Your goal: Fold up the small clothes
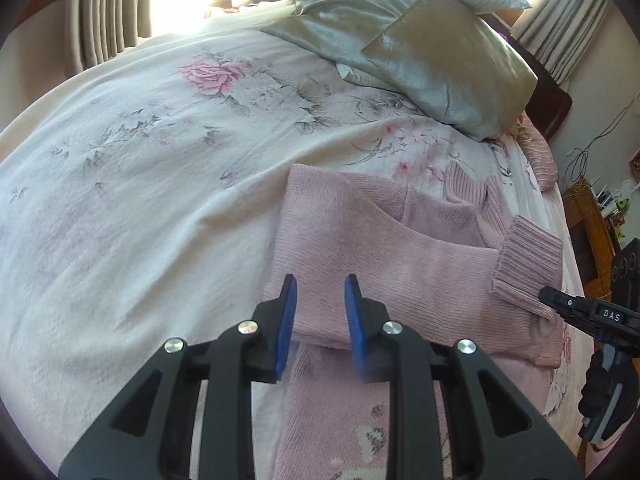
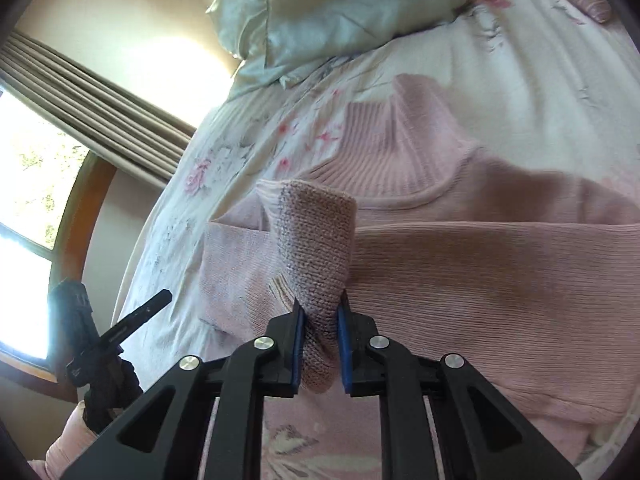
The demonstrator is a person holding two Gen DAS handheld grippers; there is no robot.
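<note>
Two grippers over a pink sweater [image 1: 400,264] on a floral bedspread [image 1: 140,200] – right gripper [image 2: 320,312] pinching its ribbed cuff [image 2: 316,248] (frame centre), left gripper [image 1: 320,304] spread, empty

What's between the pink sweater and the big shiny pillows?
Only flowery bedspread lies between the pink sweater and the shiny pillows; the left wrist view shows it.

The right gripper [image 2: 320,312] pinches a ribbed cuff [image 2: 316,240] of the pink sweater [image 2: 480,280], apparently lifted slightly.
</note>
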